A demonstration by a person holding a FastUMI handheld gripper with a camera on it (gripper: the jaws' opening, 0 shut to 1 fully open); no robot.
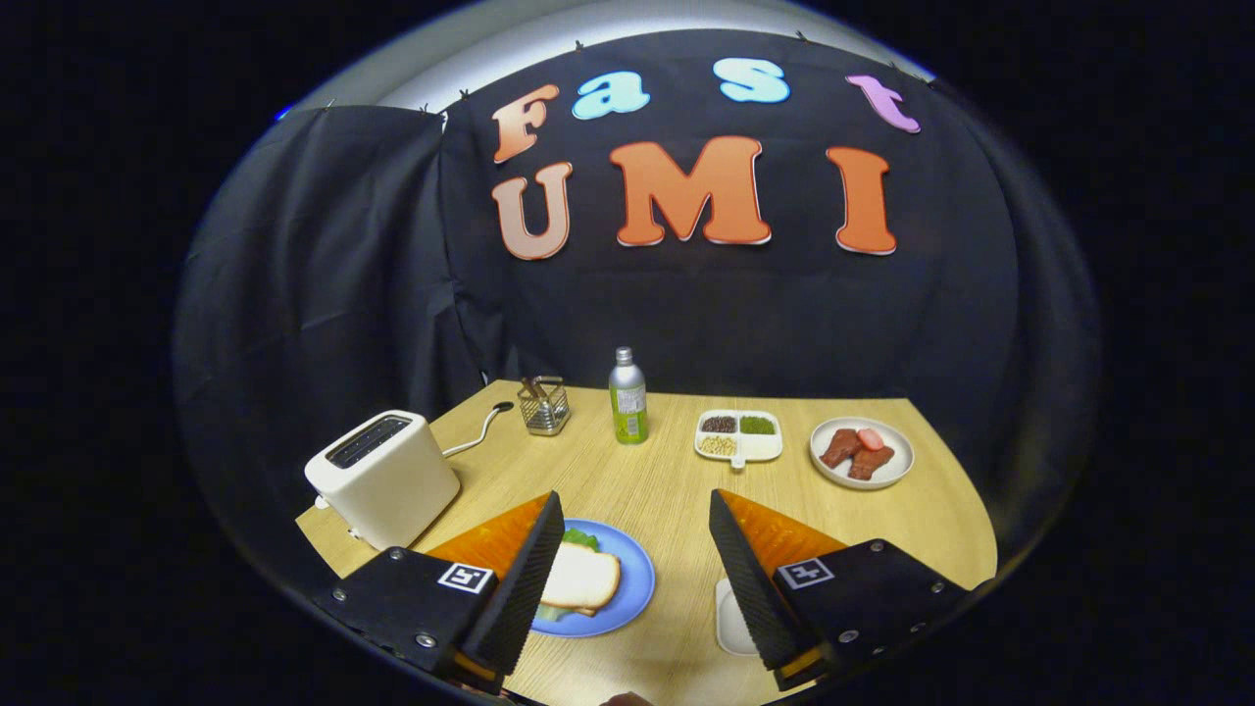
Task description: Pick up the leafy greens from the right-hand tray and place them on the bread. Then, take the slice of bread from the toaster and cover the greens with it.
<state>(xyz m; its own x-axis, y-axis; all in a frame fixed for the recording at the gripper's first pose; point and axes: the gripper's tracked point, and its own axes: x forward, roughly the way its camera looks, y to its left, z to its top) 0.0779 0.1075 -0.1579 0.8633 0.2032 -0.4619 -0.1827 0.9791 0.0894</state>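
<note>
This is a pretend kitchen set up in a booth. Black cloth (324, 294) hangs all around a wooden table (667, 480). On the table stand a toaster (382, 478), a bottle (627, 397) and plates of food (862, 452).

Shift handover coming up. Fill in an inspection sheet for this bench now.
Surface: wooden table, bare wood between the items.
Job's things: blue plate holds a bread slice lying on greens; toaster beside it, slots look empty; white tray partly behind one finger.
Clutter: bottle, wire basket, divided dish, plate of meat, all beyond the fingers.
Grippers: gripper open, fingers wide apart, holding nothing, one finger over the blue plate's edge.
Cables: toaster cord runs back toward the basket.
Surroundings: black cloth wall behind the table.
</note>
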